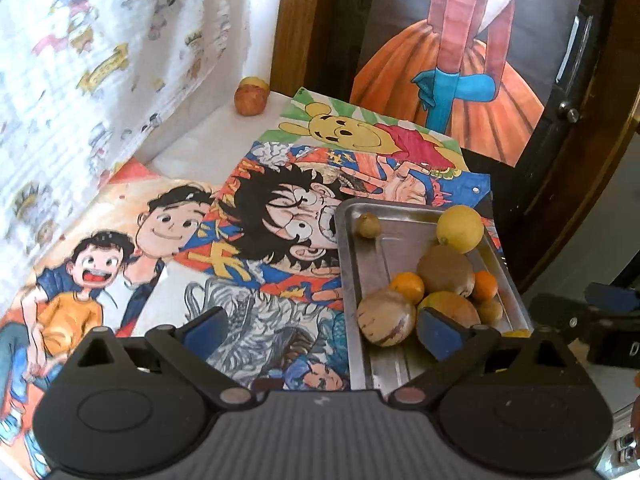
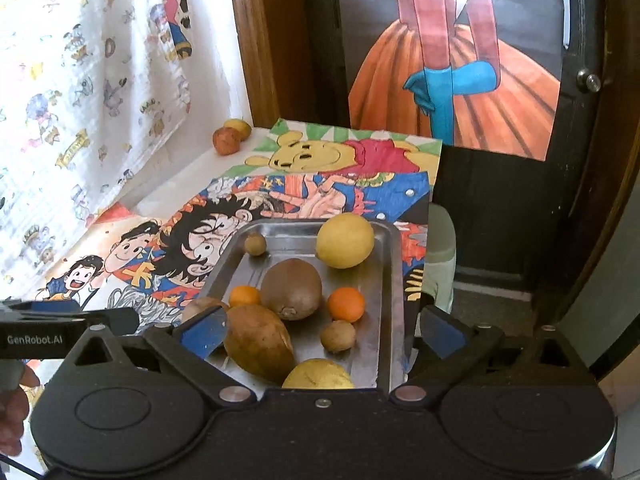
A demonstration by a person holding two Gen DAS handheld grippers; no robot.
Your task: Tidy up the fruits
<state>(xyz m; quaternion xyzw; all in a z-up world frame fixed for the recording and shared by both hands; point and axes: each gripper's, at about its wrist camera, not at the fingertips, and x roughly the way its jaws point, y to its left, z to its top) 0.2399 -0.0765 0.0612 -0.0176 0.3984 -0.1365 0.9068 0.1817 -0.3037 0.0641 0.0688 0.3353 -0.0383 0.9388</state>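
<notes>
We note daylight entering through the patterned curtain (image 1: pixel 100 80) at left, which washes out nearly white in both views. The metal tray (image 2: pixel 384 280) shows soft glare streaks. The dark door (image 2: pixel 500 208) at right stays dim. Fisheye bending curves the edges and blackens the corners. We find the curtain blurred in the left wrist view; centres stay fairly sharp.

Rectangular steel tray (image 2: pixel 394 280): one
Round yellow lemons in tray (image 2: pixel 345 240): two
Small oranges (image 2: pixel 346 303): two
Large brown kiwi (image 2: pixel 297 289): one
Small brown round fruits (image 2: pixel 338 335): two
Fruits in far corner (image 2: pixel 227 141): two
</notes>
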